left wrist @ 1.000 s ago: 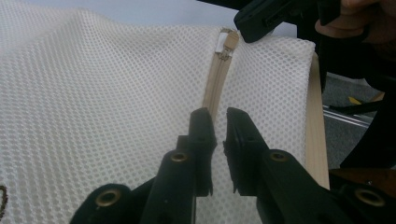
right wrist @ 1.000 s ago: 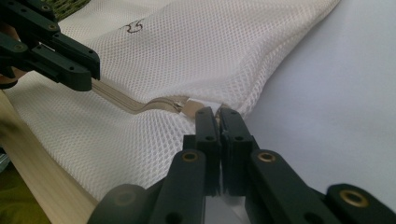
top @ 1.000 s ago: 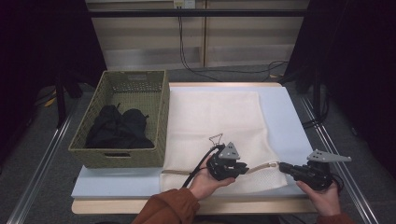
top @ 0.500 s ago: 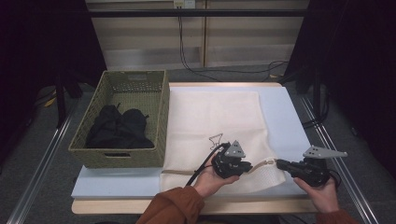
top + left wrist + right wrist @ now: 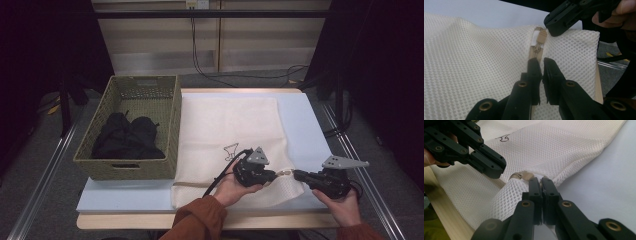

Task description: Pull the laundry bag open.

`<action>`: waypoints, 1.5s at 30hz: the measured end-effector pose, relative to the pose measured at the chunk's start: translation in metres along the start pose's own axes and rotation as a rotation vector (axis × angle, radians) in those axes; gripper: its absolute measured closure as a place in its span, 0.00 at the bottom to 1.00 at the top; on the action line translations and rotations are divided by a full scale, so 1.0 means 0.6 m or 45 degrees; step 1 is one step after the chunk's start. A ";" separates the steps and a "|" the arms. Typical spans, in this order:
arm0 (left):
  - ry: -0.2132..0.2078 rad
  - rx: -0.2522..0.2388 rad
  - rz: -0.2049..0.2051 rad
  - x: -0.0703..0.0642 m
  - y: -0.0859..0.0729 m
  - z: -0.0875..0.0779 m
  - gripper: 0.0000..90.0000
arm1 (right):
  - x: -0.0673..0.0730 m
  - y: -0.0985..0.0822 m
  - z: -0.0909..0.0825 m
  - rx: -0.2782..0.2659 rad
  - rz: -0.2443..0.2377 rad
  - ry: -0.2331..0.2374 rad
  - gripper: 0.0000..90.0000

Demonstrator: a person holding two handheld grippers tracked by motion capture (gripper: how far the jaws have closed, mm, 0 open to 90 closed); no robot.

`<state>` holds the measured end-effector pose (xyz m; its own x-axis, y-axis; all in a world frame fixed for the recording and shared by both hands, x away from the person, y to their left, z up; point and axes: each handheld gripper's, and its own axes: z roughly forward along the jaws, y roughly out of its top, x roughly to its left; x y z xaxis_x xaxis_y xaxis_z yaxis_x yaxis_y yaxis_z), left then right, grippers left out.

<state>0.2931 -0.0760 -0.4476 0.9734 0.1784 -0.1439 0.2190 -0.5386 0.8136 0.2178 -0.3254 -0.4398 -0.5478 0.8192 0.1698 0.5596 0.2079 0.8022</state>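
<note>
Where the mesh laundry bag (image 5: 235,145) meets the table's (image 5: 150,220) near edge, we hold both grippers: the right gripper (image 5: 542,181) clamps the bag's corner, the left gripper (image 5: 541,61) is closed on its zipper (image 5: 538,46). Bare blue mat (image 5: 305,130) lies right; a wicker basket (image 5: 172,115) of dark clothes (image 5: 127,137) borders the left.

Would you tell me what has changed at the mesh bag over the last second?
The left gripper slid right along the zipper toward the right gripper, which stayed clamped on the corner of the mesh bag. Both grippers are shut. The basket and the dark clothes in it stayed put.
</note>
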 end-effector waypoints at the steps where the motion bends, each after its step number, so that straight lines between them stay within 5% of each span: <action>1: -0.008 -0.018 0.003 -0.001 0.001 0.005 0.93 | 0.000 0.001 0.000 0.002 -0.002 0.003 0.97; 16: -0.049 0.021 -0.003 0.005 0.001 0.027 0.89 | 0.008 0.014 -0.009 -0.036 -0.044 0.020 0.97; 22: -0.080 -0.008 -0.035 0.011 -0.012 0.033 0.87 | 0.013 0.017 -0.008 -0.043 -0.058 0.031 0.97; 30: -0.086 -0.008 -0.036 0.014 -0.014 0.038 0.81 | 0.015 0.017 -0.007 -0.049 -0.057 0.042 0.97; 34: -0.045 -0.007 -0.036 0.011 -0.012 0.029 0.83 | 0.016 0.017 -0.007 -0.045 -0.063 0.036 0.97; 38: -0.067 -0.015 -0.014 0.011 -0.008 0.018 0.86 | 0.013 0.016 -0.008 -0.038 -0.059 0.036 0.97; 45: -0.111 0.004 -0.026 0.014 -0.010 0.037 0.85 | 0.017 0.017 -0.006 -0.046 -0.073 0.047 0.97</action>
<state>0.3015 -0.0894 -0.4662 0.9708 0.1170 -0.2093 0.2391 -0.5384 0.8080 0.2158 -0.3170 -0.4279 -0.6013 0.7860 0.1438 0.5044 0.2337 0.8313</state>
